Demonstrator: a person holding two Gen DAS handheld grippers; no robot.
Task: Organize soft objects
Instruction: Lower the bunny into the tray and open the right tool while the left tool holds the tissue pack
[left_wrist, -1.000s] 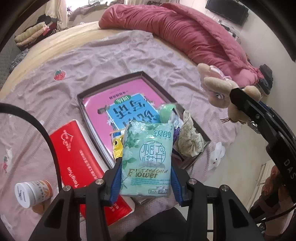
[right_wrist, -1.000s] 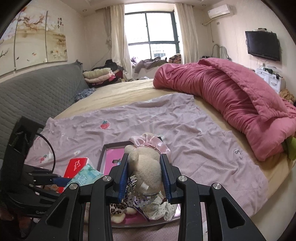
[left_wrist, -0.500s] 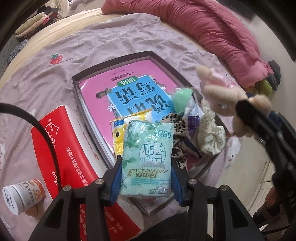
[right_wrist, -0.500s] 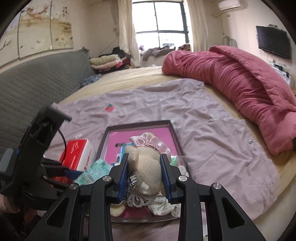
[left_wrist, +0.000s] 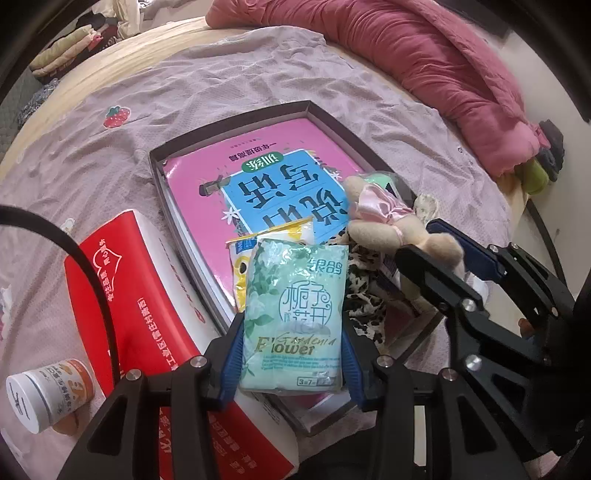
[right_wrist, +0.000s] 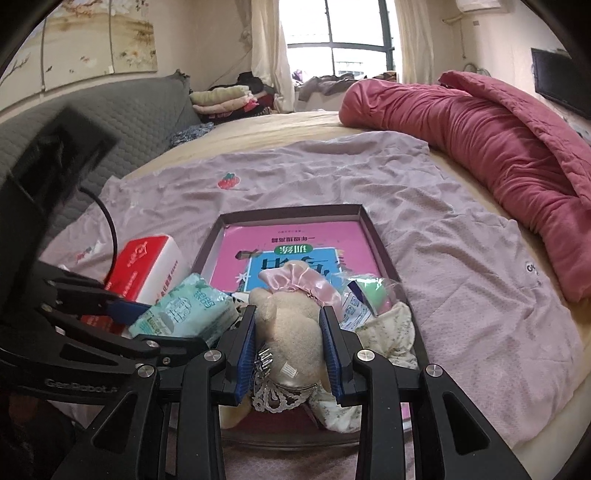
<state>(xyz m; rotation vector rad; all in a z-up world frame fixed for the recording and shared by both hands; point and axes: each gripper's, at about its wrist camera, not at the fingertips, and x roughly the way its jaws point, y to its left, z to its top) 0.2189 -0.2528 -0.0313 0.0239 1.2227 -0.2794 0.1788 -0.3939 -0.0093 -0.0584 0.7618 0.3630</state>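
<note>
My left gripper (left_wrist: 293, 354) clamping mint-green crinkly tissue pack (left_wrist: 295, 317) over dark shallow tray (left_wrist: 229, 122), my right gripper (right_wrist: 290, 347) squeezing beige plush bear (right_wrist: 288, 325) above that tray

Daylight enters through the window (right_wrist: 351, 37) beyond the bed's far edge in the right wrist view; its panes are blown out to white. The light is soft and even, fairly bright, with weak shadows. The bed (right_wrist: 295, 129) bows strongly toward both frames' rims, where dark vignetting closes the corners. In the right wrist view the left hand-held gripper (right_wrist: 122, 310) shows smeared, blurred upper parts. The green tissue pack (left_wrist: 295, 317) gives small glints off its plastic in the left wrist view, its print sharp. The distant folded clothes (left_wrist: 62, 55) look soft.
</note>
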